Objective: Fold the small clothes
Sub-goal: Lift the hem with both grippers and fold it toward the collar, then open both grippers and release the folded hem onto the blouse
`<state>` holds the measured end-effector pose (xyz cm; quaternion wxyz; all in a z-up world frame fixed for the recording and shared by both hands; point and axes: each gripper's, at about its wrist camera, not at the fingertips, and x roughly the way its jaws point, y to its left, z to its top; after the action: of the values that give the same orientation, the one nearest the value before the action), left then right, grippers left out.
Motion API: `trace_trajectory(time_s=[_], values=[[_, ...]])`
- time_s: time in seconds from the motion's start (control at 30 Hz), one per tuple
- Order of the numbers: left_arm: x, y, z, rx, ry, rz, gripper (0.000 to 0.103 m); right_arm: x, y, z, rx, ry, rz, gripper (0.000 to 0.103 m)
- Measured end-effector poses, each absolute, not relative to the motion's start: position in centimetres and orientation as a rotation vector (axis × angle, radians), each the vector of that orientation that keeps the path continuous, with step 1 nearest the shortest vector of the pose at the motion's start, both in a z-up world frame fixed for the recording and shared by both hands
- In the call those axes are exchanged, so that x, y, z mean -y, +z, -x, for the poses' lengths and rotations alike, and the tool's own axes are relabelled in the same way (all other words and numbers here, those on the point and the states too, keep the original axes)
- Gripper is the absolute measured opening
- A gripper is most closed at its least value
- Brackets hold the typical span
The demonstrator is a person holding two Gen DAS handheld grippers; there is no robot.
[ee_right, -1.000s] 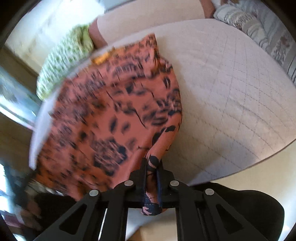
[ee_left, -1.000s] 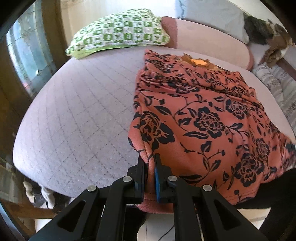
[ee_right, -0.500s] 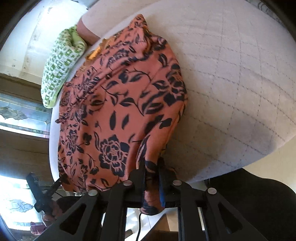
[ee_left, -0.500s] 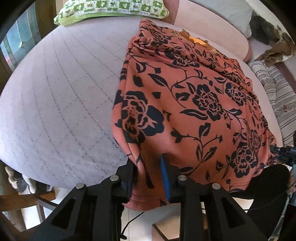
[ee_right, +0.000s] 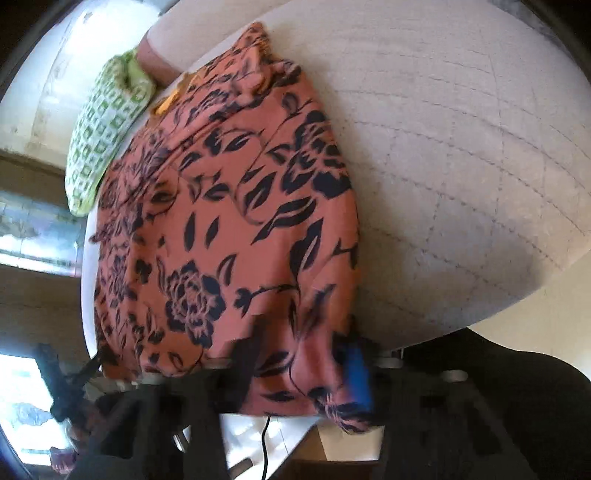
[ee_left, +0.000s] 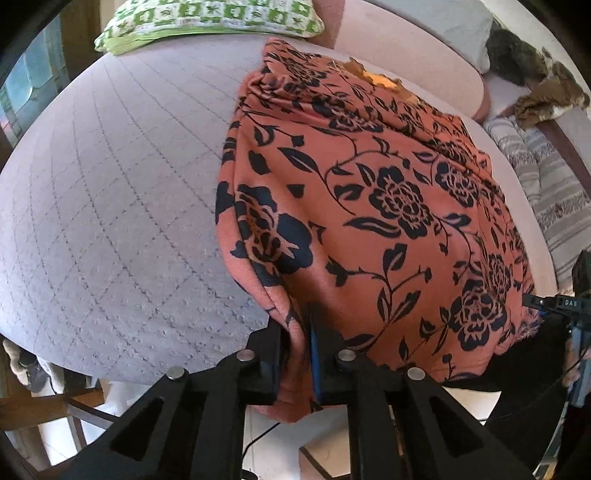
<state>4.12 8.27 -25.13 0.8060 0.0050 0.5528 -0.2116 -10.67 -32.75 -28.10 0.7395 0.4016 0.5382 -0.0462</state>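
Observation:
A rust-orange cloth with a black flower print (ee_left: 369, 192) lies spread on a lilac quilted mattress (ee_left: 110, 184), its near hem hanging over the front edge. My left gripper (ee_left: 295, 332) pinches a fold at the cloth's near left corner, and its jaws are closing on it. In the blurred right wrist view the same cloth (ee_right: 229, 206) covers the left half of the mattress (ee_right: 461, 147). My right gripper (ee_right: 299, 354) is at the near right corner. Its jaws stand apart and are closing, with the hem hanging between them.
A green-and-white checked pillow (ee_left: 207, 18) lies at the far edge of the mattress, also in the right wrist view (ee_right: 103, 125). A striped cushion (ee_left: 546, 192) and a furry brown heap (ee_left: 535, 74) sit to the right. Something orange (ee_left: 380, 79) peeks out past the cloth's far edge.
Both grippers sank toward the front edge and tilted down, laying the cloth flatter. The left jaws spread, then closed again on the fold. The right jaws now stand wider apart around the hem.

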Motion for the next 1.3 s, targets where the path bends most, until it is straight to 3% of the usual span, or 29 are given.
trace_trajectory(time_s=[0.13,0.33,0.57,0.6,0.73,0.87,1.0,1.1,1.2,1.23,1.27,1.3], values=[[-9.2,-24.6,-4.7,-1.188,-0.461,0.021,0.006,33.1,-26.9,10.9,-1.155,-0.036,-0.934,0.010],[-10.3,-19.4,-7.5,-1.109,-0.576,0.105,0.006,35.9,-22.3,9.4,-0.905,0.114,-1.089,0.010],[-9.4,-12.1,-17.8,-1.005,-0.606,0.154,0.006,41.3,-17.9,0.2,-0.686,0.101,-1.119,0.010],[-9.0,-11.9,-19.6,-1.092,-0.624,0.088,0.006,42.6,-17.8,-1.8,-0.659,0.086,-1.132,0.010],[-6.8,-13.3,-28.6,-1.104,-0.555,0.110,0.006,46.4,-18.8,-8.7,-0.580,0.012,-1.187,0.010],[-4.6,-19.8,-36.2,-1.207,-0.466,0.105,0.009,49.7,-23.2,-15.5,-0.605,-0.090,-1.249,0.014],[-5.0,-25.1,-38.3,-1.262,-0.374,0.161,0.011,50.9,-29.2,-19.0,-0.746,-0.177,-1.297,0.016],[-8.0,-24.4,-37.4,-1.167,-0.412,0.384,0.012,51.8,-30.1,-16.9,-0.626,-0.150,-1.377,0.017],[-10.8,-21.7,-35.3,-1.005,-0.412,0.559,0.015,52.7,-27.2,-14.7,-0.540,-0.216,-1.289,0.036],[-11.3,-20.9,-34.5,-0.972,-0.391,0.574,0.021,52.4,-25.9,-14.3,-0.517,-0.230,-1.239,0.055],[-11.8,-19.7,-32.8,-0.924,-0.303,0.551,0.037,51.7,-24.7,-13.9,-0.490,-0.219,-1.199,0.069],[-12.0,-18.8,-31.4,-0.890,-0.228,0.512,0.044,50.7,-23.4,-13.9,-0.468,-0.200,-1.160,0.070]])
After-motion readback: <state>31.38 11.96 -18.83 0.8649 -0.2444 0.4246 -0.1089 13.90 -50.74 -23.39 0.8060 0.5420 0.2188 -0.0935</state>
